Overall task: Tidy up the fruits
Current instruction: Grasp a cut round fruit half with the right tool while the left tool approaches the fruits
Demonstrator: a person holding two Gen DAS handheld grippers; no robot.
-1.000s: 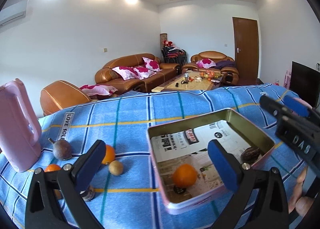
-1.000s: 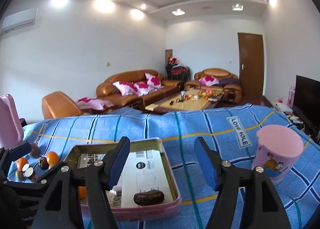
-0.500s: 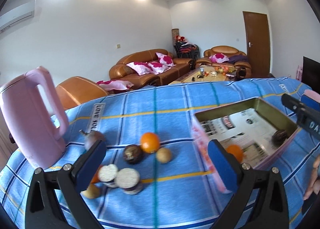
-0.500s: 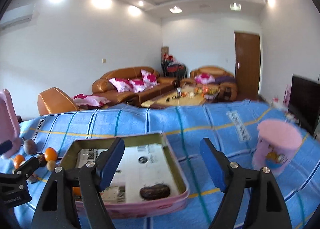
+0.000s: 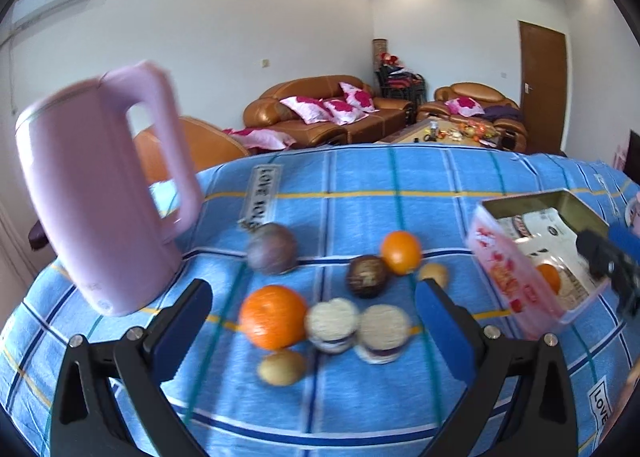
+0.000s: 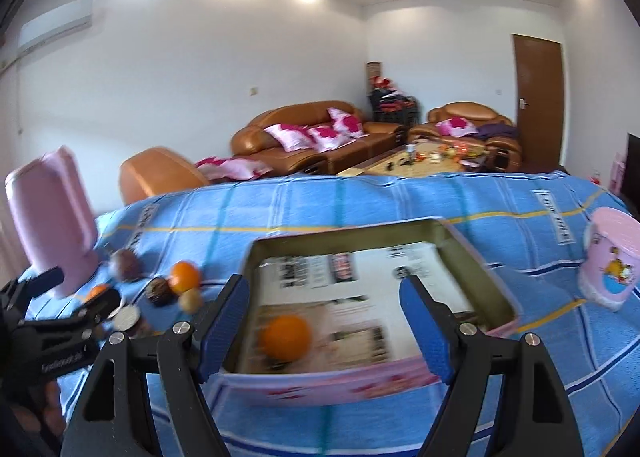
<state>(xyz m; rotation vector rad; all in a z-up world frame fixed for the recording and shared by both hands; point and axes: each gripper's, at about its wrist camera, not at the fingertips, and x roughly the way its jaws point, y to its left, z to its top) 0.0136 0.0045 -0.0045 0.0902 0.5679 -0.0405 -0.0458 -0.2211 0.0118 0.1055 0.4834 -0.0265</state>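
Note:
My left gripper [image 5: 314, 319] is open and empty over a cluster of fruit on the blue cloth: a large orange [image 5: 273, 316], a smaller orange [image 5: 400, 251], a purple passion fruit [image 5: 272, 254], a dark round fruit [image 5: 367, 275], two cut halves [image 5: 332, 324] and small brown fruits [image 5: 281, 367]. The pink tin box [image 6: 476, 257], lined with newspaper, holds an orange [image 6: 285, 338]. My right gripper [image 6: 324, 327] is open and empty just in front of the box. The box also shows in the left wrist view [image 5: 500, 269] at the right.
A pink kettle [image 5: 100, 185] stands at the left of the fruit. A pink cup [image 6: 610, 263] stands at the right of the box. The table under the blue cloth [image 5: 360, 193] drops off at its far edge, with sofas beyond.
My left gripper has swung left from the box to over the fruit cluster. My right gripper has moved left, and the box's orange now lies between its fingers.

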